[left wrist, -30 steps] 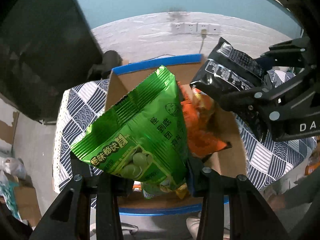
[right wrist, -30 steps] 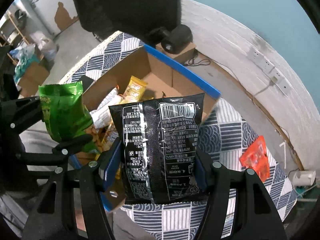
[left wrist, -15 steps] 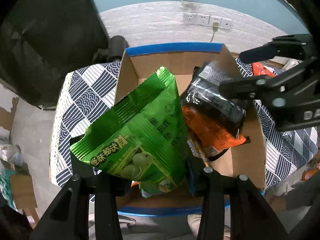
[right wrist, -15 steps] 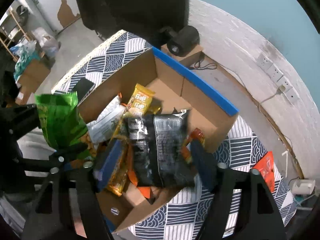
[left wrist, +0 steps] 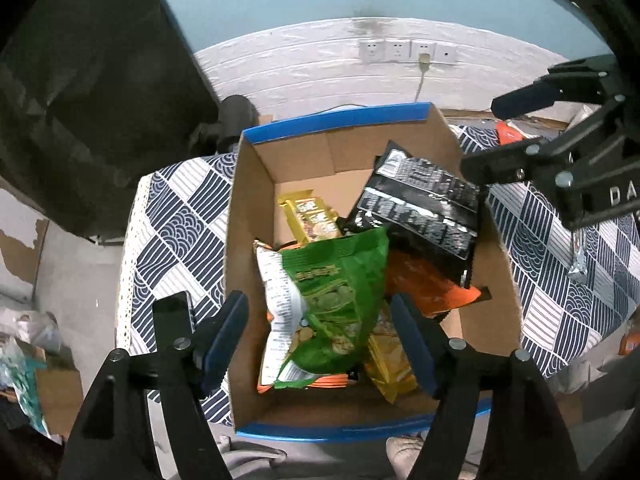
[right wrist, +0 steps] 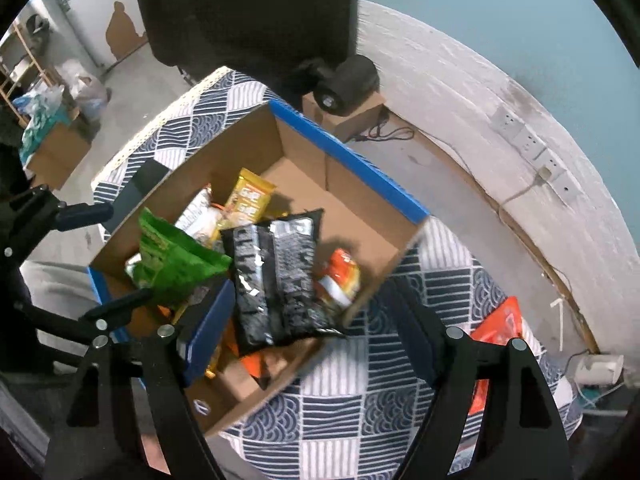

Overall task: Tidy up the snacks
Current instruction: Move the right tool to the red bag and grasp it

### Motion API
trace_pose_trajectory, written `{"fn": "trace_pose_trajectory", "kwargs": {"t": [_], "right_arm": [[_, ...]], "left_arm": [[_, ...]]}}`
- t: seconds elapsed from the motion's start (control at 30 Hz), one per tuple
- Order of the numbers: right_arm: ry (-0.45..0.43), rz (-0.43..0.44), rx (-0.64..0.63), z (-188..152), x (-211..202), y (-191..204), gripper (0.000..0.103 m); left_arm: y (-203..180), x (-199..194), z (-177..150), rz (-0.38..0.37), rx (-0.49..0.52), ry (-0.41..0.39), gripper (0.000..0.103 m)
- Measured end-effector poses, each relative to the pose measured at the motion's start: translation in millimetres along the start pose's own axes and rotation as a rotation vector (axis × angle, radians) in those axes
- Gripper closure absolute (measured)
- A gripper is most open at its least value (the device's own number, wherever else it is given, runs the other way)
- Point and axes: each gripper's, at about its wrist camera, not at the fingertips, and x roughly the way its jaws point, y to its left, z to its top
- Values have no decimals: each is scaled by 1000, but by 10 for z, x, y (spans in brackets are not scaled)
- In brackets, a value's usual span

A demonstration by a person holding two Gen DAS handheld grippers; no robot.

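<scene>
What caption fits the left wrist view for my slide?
Open left gripper above the cardboard box, green snack bag and black snack bag lying inside.

Table under a navy-and-white patterned cloth [right wrist: 352, 412], cream dotted trim along its left edge. Cardboard box [left wrist: 248, 216] with blue-taped rims directly on it, toward the far-left part — filled with snack bags. Orange packet [right wrist: 498, 330] flat on the cloth right of the box, near the right edge. Silvery wrapped bar [left wrist: 578, 256] also on the cloth, right side — label unreadable.
</scene>
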Motion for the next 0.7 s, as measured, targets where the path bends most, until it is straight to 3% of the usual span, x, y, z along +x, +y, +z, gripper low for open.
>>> {"fn": "trace_pose_trajectory", "kwargs": {"t": [0.43, 0.7], "right_arm": [[32, -55, -20, -337, -162, -600, 24], [61, -107, 4, -688, -138, -1220, 24]], "left_arm": [[-477, -138, 255, -44, 50, -22, 27], [-959, -100, 450, -71, 128, -23, 27]]}}
